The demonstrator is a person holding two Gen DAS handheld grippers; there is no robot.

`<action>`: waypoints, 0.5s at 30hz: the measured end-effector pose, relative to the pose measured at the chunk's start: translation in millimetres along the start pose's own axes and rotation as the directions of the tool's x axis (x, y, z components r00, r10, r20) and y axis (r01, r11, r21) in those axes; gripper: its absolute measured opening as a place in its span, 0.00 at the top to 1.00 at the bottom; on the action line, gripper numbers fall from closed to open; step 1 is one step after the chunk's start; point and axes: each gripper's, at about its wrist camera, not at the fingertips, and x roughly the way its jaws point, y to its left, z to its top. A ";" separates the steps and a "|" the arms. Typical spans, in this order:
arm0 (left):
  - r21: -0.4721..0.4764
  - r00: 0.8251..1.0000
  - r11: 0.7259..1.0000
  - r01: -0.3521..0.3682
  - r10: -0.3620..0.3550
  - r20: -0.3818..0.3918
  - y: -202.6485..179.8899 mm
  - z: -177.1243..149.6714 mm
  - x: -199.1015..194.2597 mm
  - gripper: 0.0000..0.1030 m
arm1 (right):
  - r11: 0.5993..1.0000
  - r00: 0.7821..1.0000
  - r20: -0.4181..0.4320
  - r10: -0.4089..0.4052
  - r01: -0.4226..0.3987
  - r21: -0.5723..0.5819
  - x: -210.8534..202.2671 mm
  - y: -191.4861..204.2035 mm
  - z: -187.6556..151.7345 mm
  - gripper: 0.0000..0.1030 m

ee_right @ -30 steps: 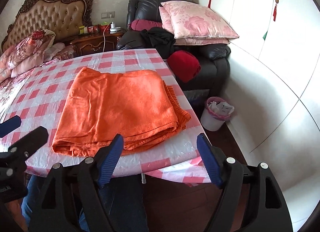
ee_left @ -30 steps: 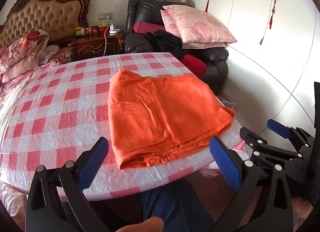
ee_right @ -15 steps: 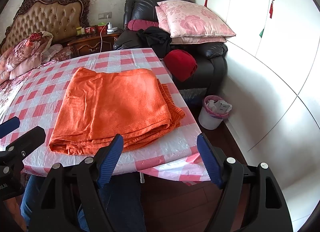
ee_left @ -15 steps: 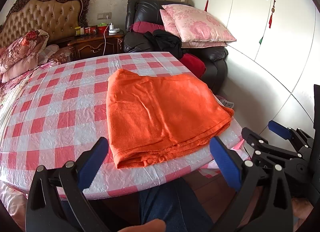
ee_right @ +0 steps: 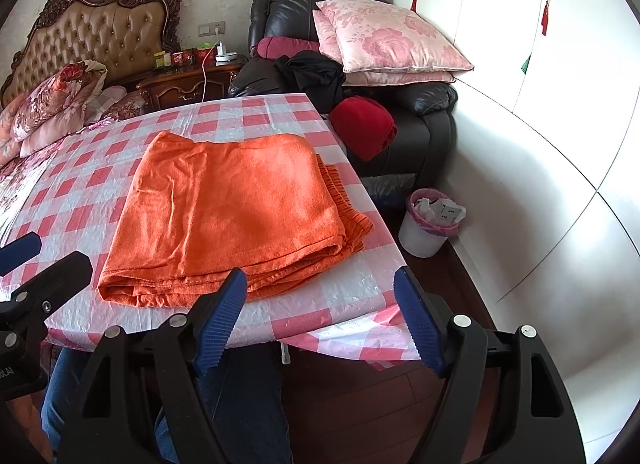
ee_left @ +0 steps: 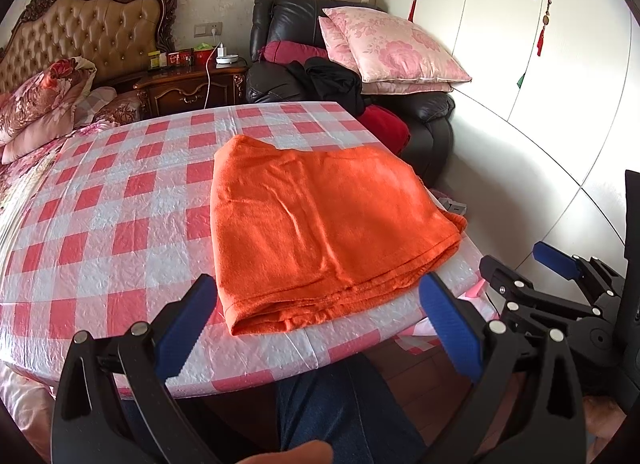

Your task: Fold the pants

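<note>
Two tools, left tool [ee_left: 316, 320] and right tool [ee_right: 318, 316], both spread wide and holding nothing, hanging just off the near edge of the counter [ee_left: 120, 223]. Orange pants [ee_right: 228, 211] lying flat straight ahead of both, already stacked in several layers, looking pretty much folded. Soft, light, floppy fabric, probably prone to sliding on that plastic checked cover. Best grabbed at the thick near edge, pinching all layers together so nothing peels apart.
</note>
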 end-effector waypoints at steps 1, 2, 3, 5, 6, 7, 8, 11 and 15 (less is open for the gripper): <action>-0.001 1.000 1.000 0.000 0.000 0.000 0.0 -0.2 0.1 0.02 | 1.000 1.000 -0.001 0.001 -0.001 0.000 0.2 0.0 0.0 0.29; -0.002 1.000 1.000 0.001 -0.001 -0.002 0.4 0.3 0.3 0.02 | 1.000 1.000 -0.001 0.001 -0.001 0.000 0.2 0.0 0.0 0.29; -0.001 1.000 1.000 0.001 -0.001 -0.002 0.5 0.5 0.2 0.02 | 1.000 1.000 -0.001 0.001 -0.001 -0.001 0.1 0.0 -0.1 0.29; 0.000 1.000 1.000 0.001 -0.001 -0.001 0.5 0.7 0.2 0.02 | 1.000 1.000 -0.003 0.003 -0.003 -0.002 0.6 0.6 -0.6 0.29; 0.000 1.000 1.000 0.001 -0.001 -0.001 -0.2 0.3 0.0 0.02 | 1.000 1.000 -0.003 0.003 -0.003 -0.003 0.7 1.1 -1.1 0.29; 0.000 1.000 1.000 0.000 0.000 -0.001 0.5 0.8 0.3 0.02 | 1.000 1.000 -0.003 0.002 -0.002 -0.002 0.7 1.1 -1.0 0.29; 0.000 1.000 1.000 0.000 0.000 -0.001 -0.3 0.1 0.2 0.02 | 1.000 1.000 -0.003 0.003 -0.003 -0.002 1.0 1.3 -1.2 0.29; 0.001 1.000 1.000 -0.001 0.001 -0.002 0.0 0.7 0.3 0.02 | 1.000 1.000 -0.003 0.001 -0.001 -0.002 1.7 1.4 -1.3 0.29; 0.001 1.000 1.000 -0.001 0.001 -0.001 0.2 1.2 0.4 0.02 | 1.000 1.000 -0.004 0.003 -0.003 -0.001 2.4 1.8 -1.2 0.29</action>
